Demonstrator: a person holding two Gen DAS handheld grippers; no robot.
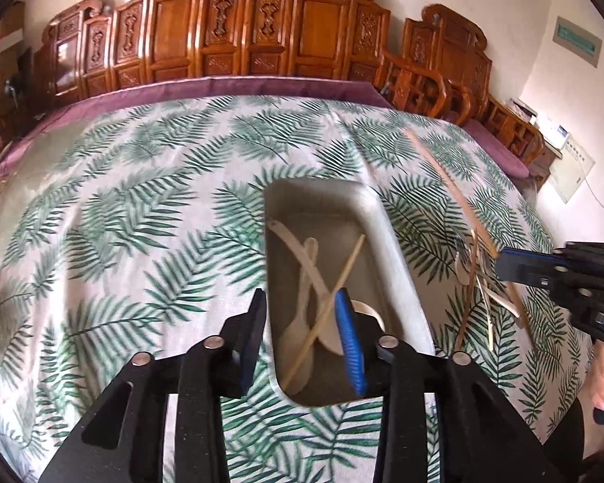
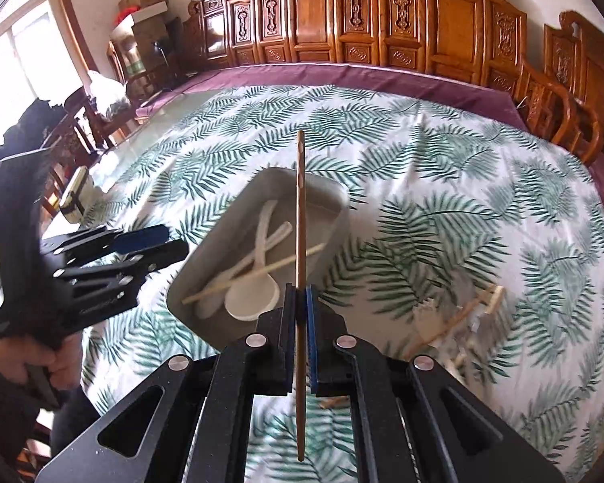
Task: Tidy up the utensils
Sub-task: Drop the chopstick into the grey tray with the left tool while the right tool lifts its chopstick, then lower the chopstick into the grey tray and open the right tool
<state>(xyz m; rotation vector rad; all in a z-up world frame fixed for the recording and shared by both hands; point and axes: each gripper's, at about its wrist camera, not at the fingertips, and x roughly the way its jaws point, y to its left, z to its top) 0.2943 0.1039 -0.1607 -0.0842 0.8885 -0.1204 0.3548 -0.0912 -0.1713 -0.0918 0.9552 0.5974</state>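
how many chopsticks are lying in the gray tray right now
1: a pale chopstick lies slantwise across the white spoons in the tray. None looks hidden there.

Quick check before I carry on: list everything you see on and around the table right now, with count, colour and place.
Tray: one, grey metal, middle of the table.
White spoons: about three, lying crossed in the tray.
Light chopstick: one, pale wood, slanted across the spoons in the tray.
Dark chopstick: one, brown, clamped in the right tool, its tip above the tray.
Loose utensils: a mixed pile, wooden and white, on the cloth right of the tray; count unclear.
Tablecloth: one, white with green leaves, over a purple cloth.
Carved chairs: a brown row behind the table.
Boxes: stacked in the far left corner.
Left tool: open, empty, above the tray's near end.
Right tool: shut on the dark chopstick.
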